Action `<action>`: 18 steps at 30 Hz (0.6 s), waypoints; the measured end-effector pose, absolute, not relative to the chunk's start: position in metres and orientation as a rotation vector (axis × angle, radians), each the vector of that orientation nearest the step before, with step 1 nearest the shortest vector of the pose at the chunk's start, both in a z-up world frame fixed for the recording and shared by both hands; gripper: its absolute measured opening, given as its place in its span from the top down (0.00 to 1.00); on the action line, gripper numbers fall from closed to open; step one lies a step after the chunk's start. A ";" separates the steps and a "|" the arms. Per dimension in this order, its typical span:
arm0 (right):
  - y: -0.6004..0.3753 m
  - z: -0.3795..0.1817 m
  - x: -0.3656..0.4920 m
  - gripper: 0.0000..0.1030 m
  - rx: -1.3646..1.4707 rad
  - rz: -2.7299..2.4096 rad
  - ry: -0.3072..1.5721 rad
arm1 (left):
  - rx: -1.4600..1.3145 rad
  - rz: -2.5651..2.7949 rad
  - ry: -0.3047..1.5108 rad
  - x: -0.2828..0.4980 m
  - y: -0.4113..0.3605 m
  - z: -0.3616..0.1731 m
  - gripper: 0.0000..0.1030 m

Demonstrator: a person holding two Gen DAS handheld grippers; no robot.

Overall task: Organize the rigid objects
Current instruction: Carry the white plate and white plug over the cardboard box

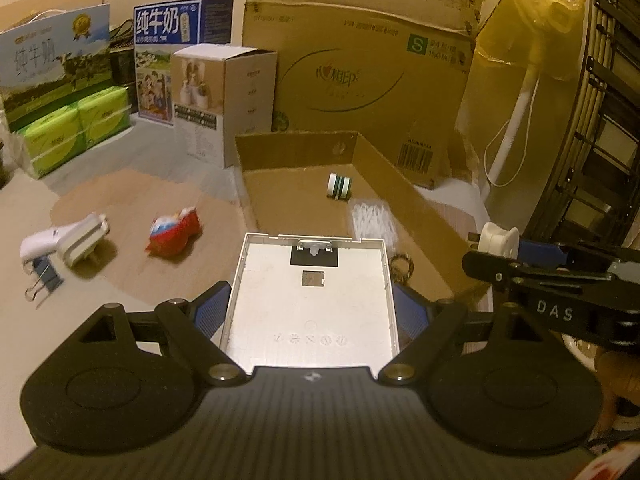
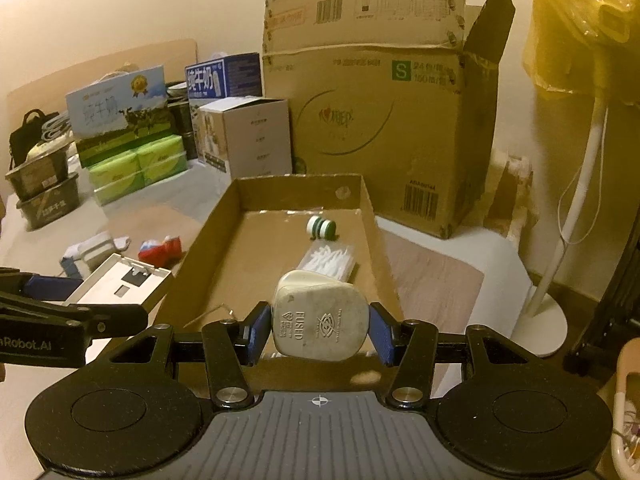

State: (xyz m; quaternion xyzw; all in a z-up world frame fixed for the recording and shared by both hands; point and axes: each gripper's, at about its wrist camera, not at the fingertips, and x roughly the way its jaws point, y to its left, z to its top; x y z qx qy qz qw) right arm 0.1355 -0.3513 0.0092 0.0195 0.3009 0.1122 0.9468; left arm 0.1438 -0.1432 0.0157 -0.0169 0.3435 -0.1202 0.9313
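Note:
My left gripper (image 1: 311, 308) is shut on a flat white plastic case (image 1: 310, 300) and holds it at the near left edge of the shallow cardboard tray (image 1: 400, 184). My right gripper (image 2: 319, 332) is shut on a white fused plug adapter (image 2: 320, 320), held above the tray's near end (image 2: 216, 232). In the tray lie a green-and-white tape roll (image 2: 321, 227) and a bag of cotton swabs (image 2: 330, 260). The held case also shows in the right wrist view (image 2: 120, 284). The right gripper with its plug shows at the right of the left wrist view (image 1: 500, 242).
On the table left of the tray lie a white plug with binder clips (image 1: 64, 244) and a red snack packet (image 1: 174, 232). Behind stand a large cardboard box (image 1: 360, 60), a small white box (image 1: 224, 100), milk cartons (image 1: 180, 52) and green tissue packs (image 1: 76, 128). A fan stand (image 2: 576, 208) is at the right.

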 end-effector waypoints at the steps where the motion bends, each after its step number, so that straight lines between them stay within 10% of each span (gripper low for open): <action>1: -0.352 0.009 0.140 0.49 0.039 0.227 0.612 | -0.037 -0.248 0.702 0.149 -0.145 0.016 0.18; 18: -0.358 -0.006 0.220 0.49 0.020 0.250 0.630 | -0.025 -0.250 0.714 0.238 -0.168 0.004 0.18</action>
